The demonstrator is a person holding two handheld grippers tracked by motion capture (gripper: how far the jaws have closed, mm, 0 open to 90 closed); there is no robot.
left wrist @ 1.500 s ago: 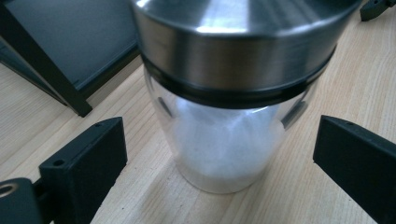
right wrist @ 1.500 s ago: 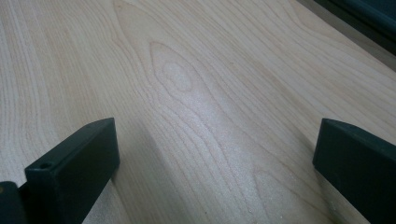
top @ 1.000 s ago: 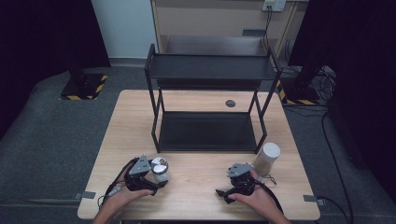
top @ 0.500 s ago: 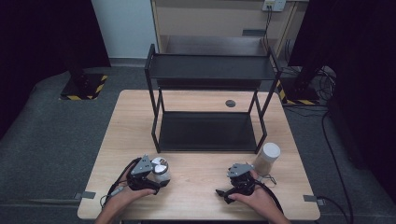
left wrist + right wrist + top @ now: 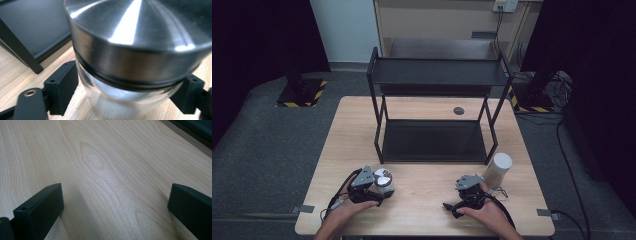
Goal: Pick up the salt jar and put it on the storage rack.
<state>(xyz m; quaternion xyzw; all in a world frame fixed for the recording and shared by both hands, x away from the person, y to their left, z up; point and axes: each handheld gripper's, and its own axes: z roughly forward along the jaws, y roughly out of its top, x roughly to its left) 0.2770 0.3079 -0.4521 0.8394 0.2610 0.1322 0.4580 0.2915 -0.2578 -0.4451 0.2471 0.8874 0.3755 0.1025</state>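
Note:
A clear glass jar with a brushed steel lid [image 5: 383, 179] [image 5: 135, 42] stands on the wooden table [image 5: 422, 200] at the front left. My left gripper [image 5: 382, 188] [image 5: 125, 100] reaches around its glass body below the lid. Its jaws have just been closing, and both black pads [image 5: 62, 87] now lie against the glass. At the front right my right gripper [image 5: 468, 183] [image 5: 115, 205] rests low over bare wood, its jaws wide open with nothing between them. A hand holds each gripper from the near edge.
A black two-tier metal rack [image 5: 434, 75] stands across the middle and back of the table. A pale cylindrical canister with a white lid [image 5: 498, 169] stands just right of my right gripper. A small dark disc [image 5: 458, 110] lies behind the rack.
My left gripper's jaws have drawn in around the jar. Both hands stay where they were, and the jar has not shifted.

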